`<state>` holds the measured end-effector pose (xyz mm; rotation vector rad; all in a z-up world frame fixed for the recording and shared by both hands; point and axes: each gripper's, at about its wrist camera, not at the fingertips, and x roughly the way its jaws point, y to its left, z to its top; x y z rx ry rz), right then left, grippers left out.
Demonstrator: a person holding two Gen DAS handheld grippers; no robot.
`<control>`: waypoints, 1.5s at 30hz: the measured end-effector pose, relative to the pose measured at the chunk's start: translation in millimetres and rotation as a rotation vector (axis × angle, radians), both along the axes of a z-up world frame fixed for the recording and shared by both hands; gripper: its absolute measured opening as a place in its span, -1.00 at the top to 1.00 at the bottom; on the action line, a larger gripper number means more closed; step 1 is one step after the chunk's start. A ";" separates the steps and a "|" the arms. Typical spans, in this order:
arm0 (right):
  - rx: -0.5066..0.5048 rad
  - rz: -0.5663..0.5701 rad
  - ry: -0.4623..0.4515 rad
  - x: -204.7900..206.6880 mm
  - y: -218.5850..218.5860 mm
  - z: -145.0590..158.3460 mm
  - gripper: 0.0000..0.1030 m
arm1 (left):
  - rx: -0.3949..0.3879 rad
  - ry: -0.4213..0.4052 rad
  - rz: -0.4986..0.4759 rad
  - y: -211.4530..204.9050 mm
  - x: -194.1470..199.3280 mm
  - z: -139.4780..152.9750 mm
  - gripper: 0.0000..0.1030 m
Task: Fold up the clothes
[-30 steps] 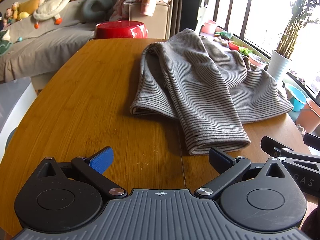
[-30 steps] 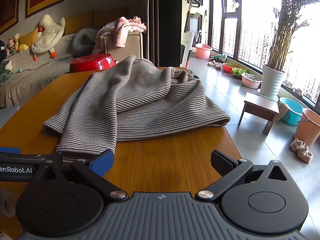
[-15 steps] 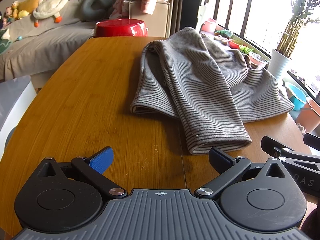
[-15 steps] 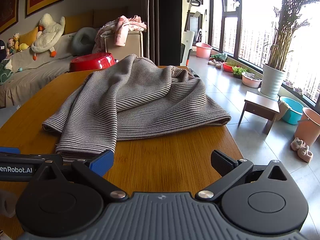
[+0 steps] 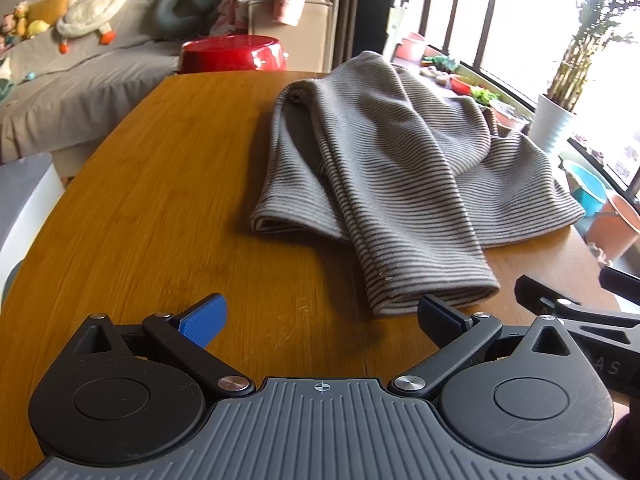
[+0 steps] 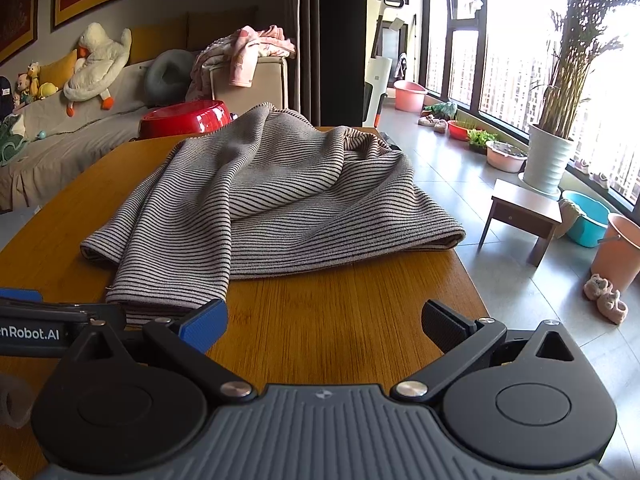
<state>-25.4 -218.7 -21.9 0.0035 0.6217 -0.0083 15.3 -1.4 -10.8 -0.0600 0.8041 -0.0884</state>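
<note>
A grey striped knit garment (image 5: 400,184) lies loosely folded on the wooden table (image 5: 160,184), one sleeve end pointing at me. It also shows in the right wrist view (image 6: 264,204). My left gripper (image 5: 320,320) is open and empty, hovering just short of the sleeve end; its right finger sits next to the cuff. My right gripper (image 6: 324,324) is open and empty over the table's near edge, its blue left finger (image 6: 204,322) close to the cuff. The right gripper also shows at the right edge of the left wrist view (image 5: 576,312).
A red basin (image 5: 234,54) stands past the table's far end. A sofa with plush toys (image 5: 96,28) is at far left. To the right, off the table, are a small wooden stool (image 6: 524,212), buckets (image 6: 616,248) and a potted plant (image 6: 548,160).
Both grippers have edged slightly closer to the garment; the garment itself has not moved.
</note>
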 end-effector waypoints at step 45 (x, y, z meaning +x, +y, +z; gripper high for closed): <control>0.330 0.289 0.082 78.2 -36.6 -5.3 -1.00 | -0.082 -0.015 -0.162 13.2 66.6 -5.2 -1.00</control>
